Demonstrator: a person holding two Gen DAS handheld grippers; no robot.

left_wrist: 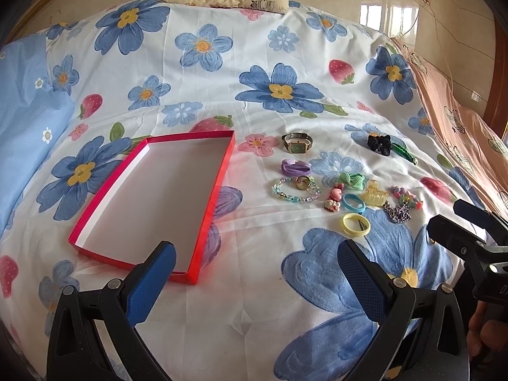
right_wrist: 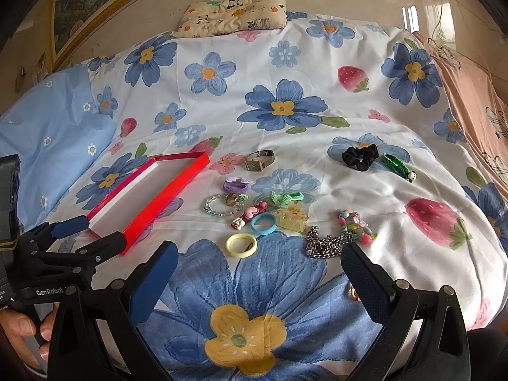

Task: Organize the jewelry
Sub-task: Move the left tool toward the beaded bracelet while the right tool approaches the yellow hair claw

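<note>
Left tool (left_wrist: 257,258) spread, red box (left_wrist: 152,203) just ahead, jewelry (left_wrist: 333,184) right

A white bedsheet printed with blue flowers and red strawberries (right_wrist: 197,120) covers the bed. A cream pillow with panda prints (right_wrist: 235,12) lies at its far edge, a pale blue daisy-print pillow (right_wrist: 54,133) at left, and a peach patterned cloth (right_wrist: 476,95) at right. A gold-framed painting (right_wrist: 82,3) hangs behind.

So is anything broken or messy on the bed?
Nothing looks broken or spilled. The red box lies empty, set at a slant. The jewelry is loose on the bedsheet beside it: the silver chain is bunched in a heap, and a thin dark pin lies across the yellow ring.
</note>
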